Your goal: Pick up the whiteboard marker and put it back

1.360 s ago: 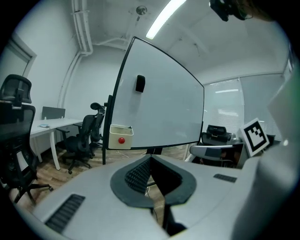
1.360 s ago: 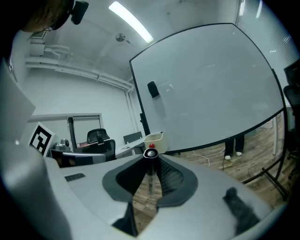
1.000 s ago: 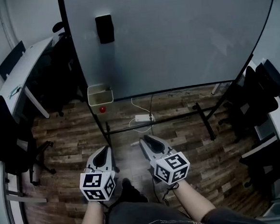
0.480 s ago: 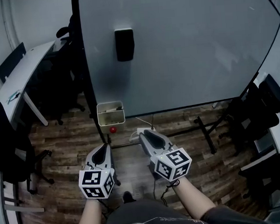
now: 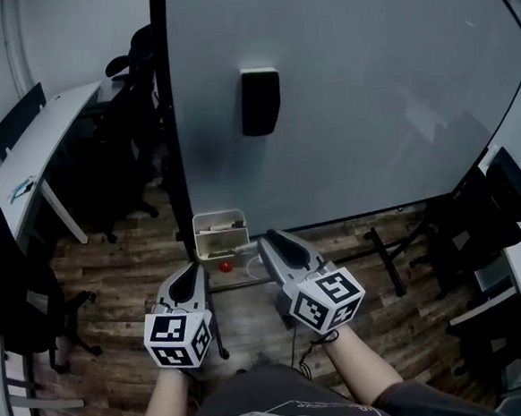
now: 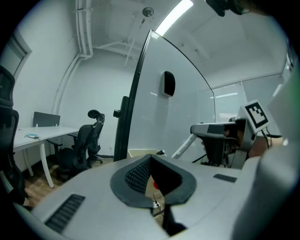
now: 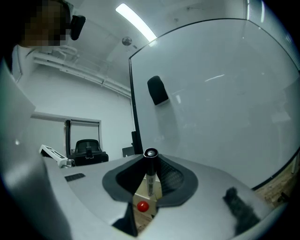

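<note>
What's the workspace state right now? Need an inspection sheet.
surface: whiteboard, no writing seen; wooden floor under it
job's things: whiteboard marker upright between the right gripper's jaws; beige tray at the board's lower edge, contents unclear
clutter: black eraser on the board; small red round thing just below the tray
grippers: right gripper closed on the marker; left gripper jaws apart, nothing between them
cables: thin dark cord below the right gripper's marker cube
surroundings: desk and office chairs on the left, more chairs on the right
</note>
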### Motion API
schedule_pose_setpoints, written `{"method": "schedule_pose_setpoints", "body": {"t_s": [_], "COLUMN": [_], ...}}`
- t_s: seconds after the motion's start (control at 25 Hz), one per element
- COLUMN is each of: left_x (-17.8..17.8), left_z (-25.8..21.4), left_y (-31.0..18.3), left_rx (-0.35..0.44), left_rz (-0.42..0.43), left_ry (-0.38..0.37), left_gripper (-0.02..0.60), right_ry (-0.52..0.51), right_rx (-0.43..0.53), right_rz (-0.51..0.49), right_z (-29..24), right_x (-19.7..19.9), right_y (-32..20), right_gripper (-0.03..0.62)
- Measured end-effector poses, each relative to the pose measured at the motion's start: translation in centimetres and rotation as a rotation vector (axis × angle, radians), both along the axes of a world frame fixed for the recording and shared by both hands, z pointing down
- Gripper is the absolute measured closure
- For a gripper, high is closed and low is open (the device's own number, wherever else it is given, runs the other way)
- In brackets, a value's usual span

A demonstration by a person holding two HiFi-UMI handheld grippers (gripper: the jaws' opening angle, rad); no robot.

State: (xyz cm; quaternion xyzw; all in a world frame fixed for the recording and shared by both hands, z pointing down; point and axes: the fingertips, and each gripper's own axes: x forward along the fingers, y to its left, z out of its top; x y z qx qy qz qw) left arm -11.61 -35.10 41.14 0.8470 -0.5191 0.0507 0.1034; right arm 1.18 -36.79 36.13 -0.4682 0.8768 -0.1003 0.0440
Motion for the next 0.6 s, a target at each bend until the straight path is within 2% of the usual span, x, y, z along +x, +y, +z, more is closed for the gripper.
{"method": "schedule_pose_setpoints", "body": {"t_s": [0.6], "left_x": [-2.6], "left_z": [2.0], "left_y": [-2.5], "left_rx": [-0.038], "left_rz": [-0.003], "left_ry": [-0.004], "left_gripper": [0.568], "right_ry": [0.069], "right_rx": [-0.088], "right_rz": [-0.021], "right_z": [5.8], "right_x": [-4.2], "right_y": [-4.4], "right_gripper": [0.513]}}
